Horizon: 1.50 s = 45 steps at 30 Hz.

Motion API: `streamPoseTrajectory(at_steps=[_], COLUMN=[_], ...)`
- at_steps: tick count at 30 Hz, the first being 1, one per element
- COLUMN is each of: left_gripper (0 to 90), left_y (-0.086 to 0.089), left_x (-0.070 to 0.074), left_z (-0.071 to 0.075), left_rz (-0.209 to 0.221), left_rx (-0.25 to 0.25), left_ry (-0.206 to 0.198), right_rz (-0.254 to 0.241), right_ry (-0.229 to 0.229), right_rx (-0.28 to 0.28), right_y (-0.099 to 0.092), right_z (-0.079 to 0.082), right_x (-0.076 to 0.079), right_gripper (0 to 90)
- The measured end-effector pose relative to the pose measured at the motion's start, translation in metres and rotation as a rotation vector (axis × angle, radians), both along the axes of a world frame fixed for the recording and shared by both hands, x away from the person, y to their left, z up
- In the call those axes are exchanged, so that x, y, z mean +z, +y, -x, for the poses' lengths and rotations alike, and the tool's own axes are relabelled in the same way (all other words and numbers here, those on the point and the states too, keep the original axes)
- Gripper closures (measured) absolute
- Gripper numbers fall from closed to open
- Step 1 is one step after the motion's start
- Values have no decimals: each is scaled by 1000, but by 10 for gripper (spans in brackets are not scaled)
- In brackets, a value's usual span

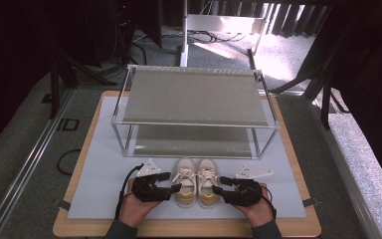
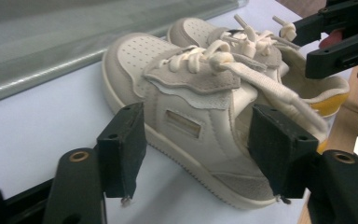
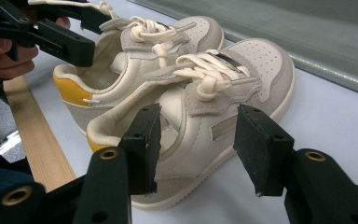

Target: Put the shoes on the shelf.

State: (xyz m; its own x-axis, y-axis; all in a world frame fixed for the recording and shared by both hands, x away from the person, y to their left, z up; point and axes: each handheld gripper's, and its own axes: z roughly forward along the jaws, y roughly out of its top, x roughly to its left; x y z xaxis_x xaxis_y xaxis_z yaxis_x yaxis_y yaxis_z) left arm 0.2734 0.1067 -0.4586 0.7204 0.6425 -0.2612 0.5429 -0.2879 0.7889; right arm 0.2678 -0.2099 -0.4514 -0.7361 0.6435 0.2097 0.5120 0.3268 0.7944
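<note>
Sitting side by side on the pale grey mat (image 1: 104, 189) of the wooden table (image 1: 189, 230): two small cream-white sneakers with white laces and yellow heel patches. Toes pointed away, toward the clear-framed two-level shelf with grey boards (image 1: 194, 109). Touching each other along the inner sides, just in front of the shelf's lower board.

Left sneaker (image 1: 185, 182) (image 2: 186, 121) flanked on its outer side by the left gripper (image 1: 170, 185) (image 2: 198, 156). Jaws held apart, one black pad near the toe end, one near the heel end, with the shoe's side wall seen between them in the left gripper view. Not pressing on the leather; a gap on both sides (so, open and empty).

Right sneaker (image 1: 208, 183) (image 3: 200, 116) flanked the same way by the right gripper (image 1: 220, 185) (image 3: 198, 149). Jaws spread, one pad close to the heel opening, the other out by the middle of the shoe. No squeeze on the shoe there either, so open as well.

Held in a hand each: left hand (image 1: 137, 209) and right hand (image 1: 256, 209), low at the near table edge, grey sleeves just showing. Grey three-cornered plates on top of both grippers, black cables trailing back.

Seen across the shoes in each gripper view: the other gripper's black jaws, up near the laces.

Laces tied in loose knots, ends flopped over the tongues.
</note>
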Motion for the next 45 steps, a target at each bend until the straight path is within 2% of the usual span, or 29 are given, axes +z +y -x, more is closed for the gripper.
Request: streamPoseTrajectory(at_steps=[2, 8, 15, 21, 24, 27, 30, 34, 35, 40, 45], left_gripper=[391, 409, 454, 475, 499, 515, 525, 526, 528, 537, 541], left_y=[-3, -9, -13, -14, -14, -14, -14, -14, -13, -13, -15], left_x=[0, -4, -5, -5, -5, -5, -6, -6, -6, -7, -5], left_z=[-1, -4, -5, -6, -5, -6, -5, -4, -5, -4, -4], left_rz=[-4, -4, -12, -6, -12, -4, 18, 22, 39, 66, 66], left_rx=[-2, 10, 19, 29, 35, 32, 34, 36, 30, 41, 44], left_ry=[2, 25, 36, 49, 44, 46, 61, 61, 62, 59, 56], right_rz=[3, 43, 54, 70, 74, 24, -23, -33, -51, -82, -89], right_ry=[13, 10, 21, 38, 39, 55, 69, 62, 65, 67, 55], right_rx=[-5, -28, -43, -78, -91, -107, -105, -104, -104, -111, -116], right_y=[1, 8, 11, 16, 17, 15, 11, 11, 10, 8, 6], right_z=[-1, 0, -1, -2, -2, -1, -2, -1, -1, 1, 2], right_x=[0, 1, 0, -1, -2, -4, -6, -6, -7, -9, -6], right_gripper=[519, 529, 538, 527, 562, 624, 649, 660, 666, 674, 679])
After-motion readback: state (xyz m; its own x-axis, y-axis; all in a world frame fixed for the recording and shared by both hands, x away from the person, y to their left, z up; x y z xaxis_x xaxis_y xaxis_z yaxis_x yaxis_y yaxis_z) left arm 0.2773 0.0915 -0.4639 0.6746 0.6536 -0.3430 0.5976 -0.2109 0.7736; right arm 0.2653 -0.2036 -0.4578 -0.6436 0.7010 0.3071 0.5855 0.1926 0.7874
